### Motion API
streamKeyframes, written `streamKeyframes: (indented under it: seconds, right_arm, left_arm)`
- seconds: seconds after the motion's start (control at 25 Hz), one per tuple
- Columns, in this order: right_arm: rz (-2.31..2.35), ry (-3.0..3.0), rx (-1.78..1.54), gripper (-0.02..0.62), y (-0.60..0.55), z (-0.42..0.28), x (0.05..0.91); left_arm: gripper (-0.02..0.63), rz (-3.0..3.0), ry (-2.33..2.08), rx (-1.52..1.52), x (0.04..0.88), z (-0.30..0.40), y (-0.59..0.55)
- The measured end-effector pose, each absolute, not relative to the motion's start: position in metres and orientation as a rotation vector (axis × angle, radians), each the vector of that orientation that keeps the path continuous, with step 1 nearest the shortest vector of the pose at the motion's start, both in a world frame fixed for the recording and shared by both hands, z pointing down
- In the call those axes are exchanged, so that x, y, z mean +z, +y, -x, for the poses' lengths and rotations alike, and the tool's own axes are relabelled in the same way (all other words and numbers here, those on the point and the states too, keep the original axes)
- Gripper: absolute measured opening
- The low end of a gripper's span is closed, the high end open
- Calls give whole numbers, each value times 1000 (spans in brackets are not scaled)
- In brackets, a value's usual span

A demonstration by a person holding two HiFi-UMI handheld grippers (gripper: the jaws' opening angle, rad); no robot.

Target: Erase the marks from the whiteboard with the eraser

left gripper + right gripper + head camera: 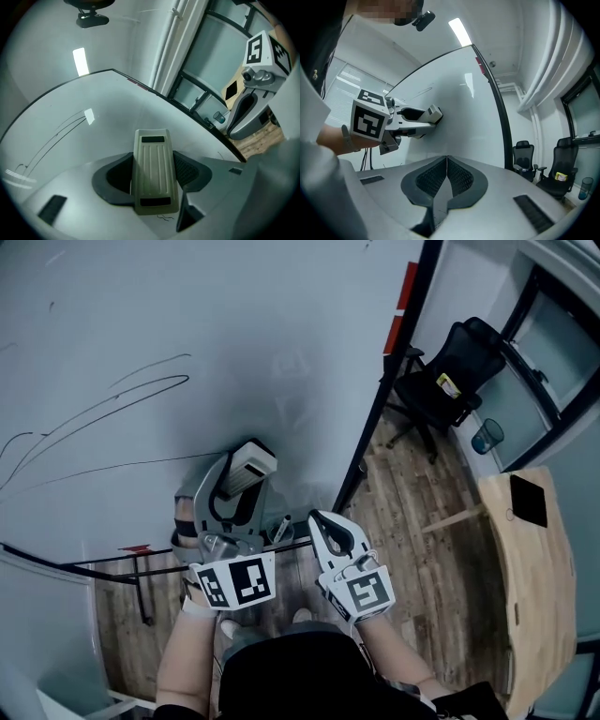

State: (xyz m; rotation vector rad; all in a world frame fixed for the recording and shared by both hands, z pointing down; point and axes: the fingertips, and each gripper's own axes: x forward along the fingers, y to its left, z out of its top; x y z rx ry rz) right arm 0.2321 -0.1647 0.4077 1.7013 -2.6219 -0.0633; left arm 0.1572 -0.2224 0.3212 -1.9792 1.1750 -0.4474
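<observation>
The left gripper (242, 482) is clenched on the eraser (154, 171), pressing its end to the whiteboard (262, 324) near the board's lower edge, to the right of the thin curved marks (112, 399). The right gripper (446, 180) hangs beside it with jaws together, grasping nothing.

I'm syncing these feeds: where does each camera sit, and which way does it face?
Head view: on the person's head, looking down at the whiteboard; forearms, left gripper and right gripper show.
Left gripper view: on the left gripper, looking along jaws shut on the eraser, toward the whiteboard.
Right gripper view: on the right gripper, jaws shut and empty, facing the whiteboard.
Shared: each gripper view shows the other gripper.
</observation>
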Motion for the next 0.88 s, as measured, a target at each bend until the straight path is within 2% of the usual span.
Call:
streamKeyframes:
  seconds: [0.52, 0.88]
  right_arm:
    - [-1694, -2631, -129, 29, -174, -190, 395]
    - [-1629, -2648, -125, 29, -186, -103, 391]
  left_arm:
    - [264, 1954, 1253, -387, 315, -120, -231]
    - [264, 2021, 1299, -297, 295, -28, -233]
